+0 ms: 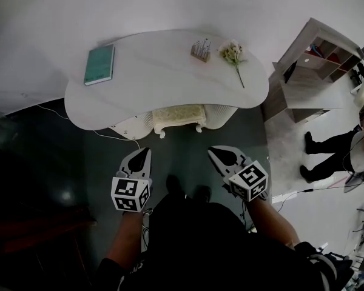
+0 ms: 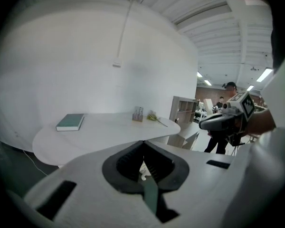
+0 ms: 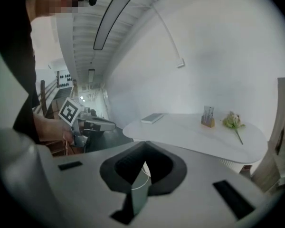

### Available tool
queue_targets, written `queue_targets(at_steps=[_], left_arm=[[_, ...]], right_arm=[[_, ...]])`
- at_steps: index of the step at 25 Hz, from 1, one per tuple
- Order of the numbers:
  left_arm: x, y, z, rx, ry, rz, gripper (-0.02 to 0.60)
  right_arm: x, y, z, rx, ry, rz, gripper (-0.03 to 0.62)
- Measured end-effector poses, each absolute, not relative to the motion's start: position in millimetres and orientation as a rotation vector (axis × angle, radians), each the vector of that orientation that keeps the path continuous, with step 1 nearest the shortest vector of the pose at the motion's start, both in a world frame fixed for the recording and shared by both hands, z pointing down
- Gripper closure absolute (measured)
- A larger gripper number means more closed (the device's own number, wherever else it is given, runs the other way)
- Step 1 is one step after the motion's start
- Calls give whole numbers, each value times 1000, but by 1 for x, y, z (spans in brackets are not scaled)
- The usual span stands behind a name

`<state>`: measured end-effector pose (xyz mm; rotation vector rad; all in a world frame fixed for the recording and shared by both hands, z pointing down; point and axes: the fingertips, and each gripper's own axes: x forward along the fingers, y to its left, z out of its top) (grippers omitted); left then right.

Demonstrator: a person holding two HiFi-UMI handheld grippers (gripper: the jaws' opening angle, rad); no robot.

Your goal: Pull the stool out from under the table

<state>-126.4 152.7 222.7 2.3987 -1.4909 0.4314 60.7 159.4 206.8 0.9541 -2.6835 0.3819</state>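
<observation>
Head view — stool under table; left gripper, right gripper closed.

1 table, 1 stool, 1 book, 1 flower.

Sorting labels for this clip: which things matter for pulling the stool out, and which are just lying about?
For the job:
stool, tucked under the table
left gripper and right gripper, both shut and empty

Lying about:
green book
flower
small holder
shelf unit
</observation>
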Motion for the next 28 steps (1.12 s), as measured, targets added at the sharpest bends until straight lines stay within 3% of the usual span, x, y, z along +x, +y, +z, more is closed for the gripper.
queue_targets(at_steps=[6,12,20,28], left_arm=[[-154,111,275,2418,-1408,526,574],[-156,68,313,2336,-1396,354,574],[-156,56,388,2235,-1449,425,574],[-163,37,469,2193,-1499,541,574]], right_arm=[[12,117,232,964,-2620,420,588],[-13,99,263,886,-2594,456,588],[-12,78,362,858,-2600,544,588],[31,28,445,1080,-2562,401,588]])
